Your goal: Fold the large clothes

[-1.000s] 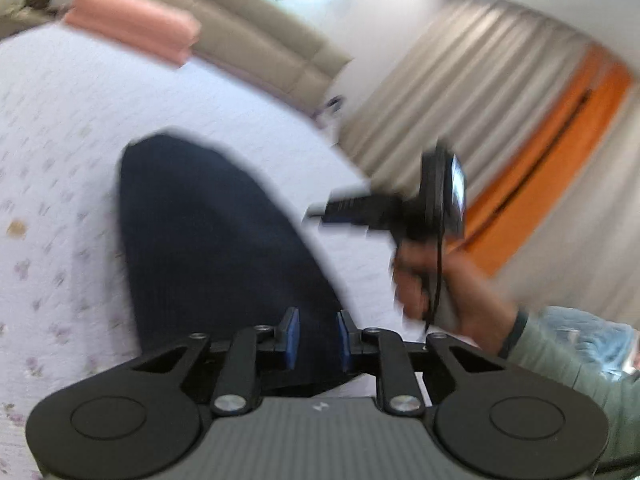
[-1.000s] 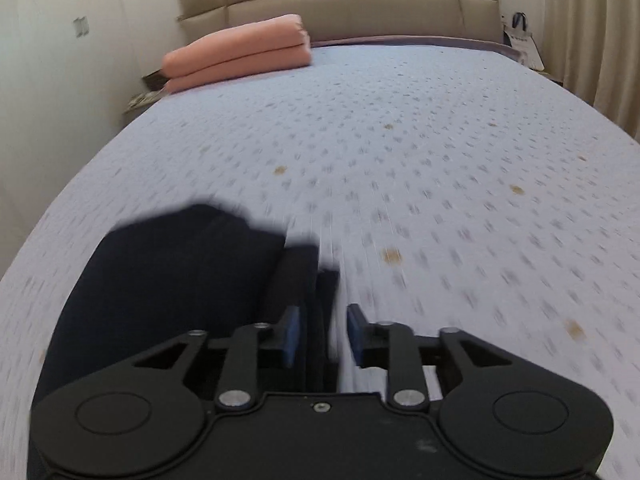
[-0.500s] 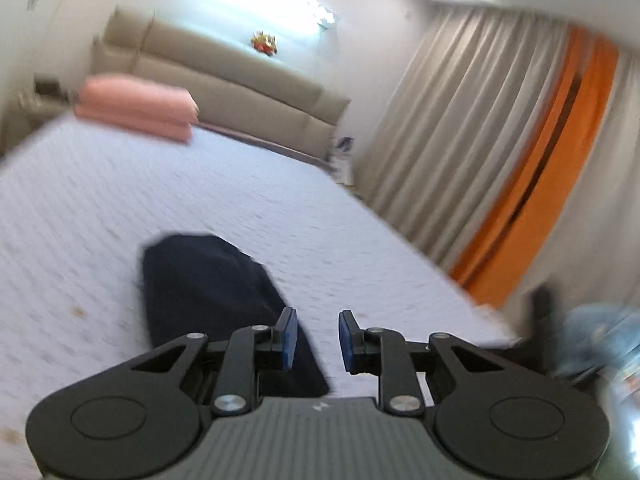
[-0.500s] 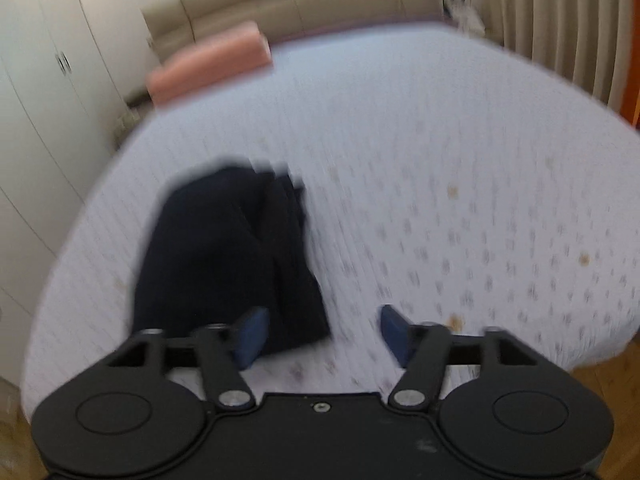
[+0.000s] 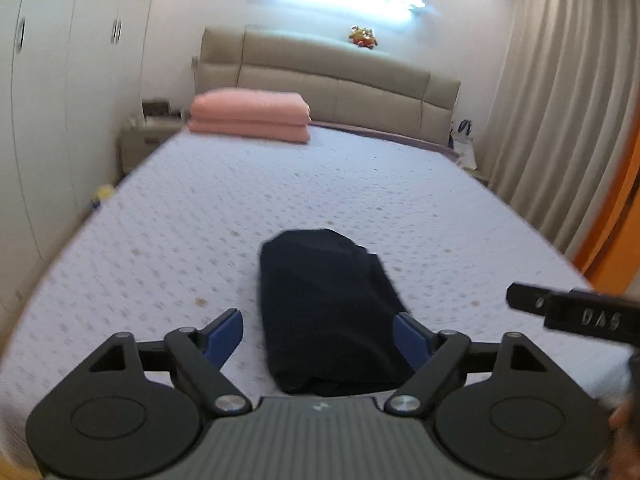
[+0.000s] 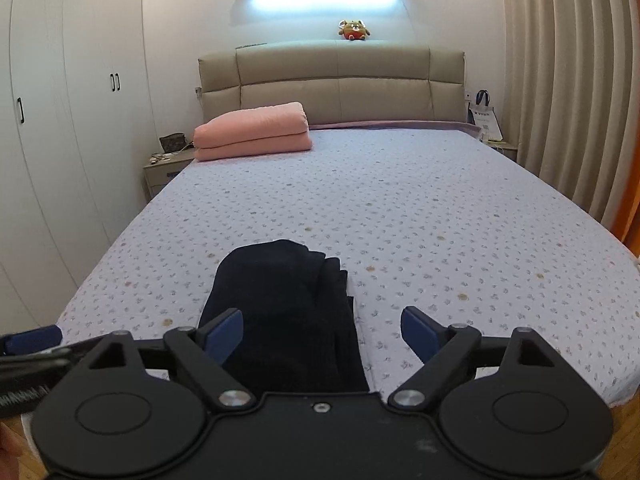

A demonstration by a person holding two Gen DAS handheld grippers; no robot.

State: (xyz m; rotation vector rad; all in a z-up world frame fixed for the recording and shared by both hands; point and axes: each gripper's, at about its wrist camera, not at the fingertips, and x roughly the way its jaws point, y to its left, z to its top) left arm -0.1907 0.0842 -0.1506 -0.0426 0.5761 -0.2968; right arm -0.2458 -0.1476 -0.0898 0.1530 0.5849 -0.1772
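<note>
A dark navy garment [image 5: 328, 304] lies folded into a narrow bundle near the foot of the bed; it also shows in the right wrist view [image 6: 284, 316]. My left gripper [image 5: 320, 334] is open and empty, held above the bundle's near end. My right gripper [image 6: 322, 332] is open and empty, pulled back over the foot of the bed, with the bundle below its left finger [image 6: 224, 334]. Part of the right gripper [image 5: 572, 312] shows at the right edge of the left wrist view.
The bed [image 6: 420, 208] has a pale lilac flowered cover. A folded pink blanket [image 6: 252, 132] lies at its head by the beige headboard [image 6: 332, 80]. White wardrobes [image 6: 60, 120] stand on the left, a nightstand [image 6: 166, 170] beside them, curtains [image 6: 568, 80] on the right.
Both grippers let go of the navy garment, opened wide and drew back and up from the bed. The garment now lies folded on the cover.
</note>
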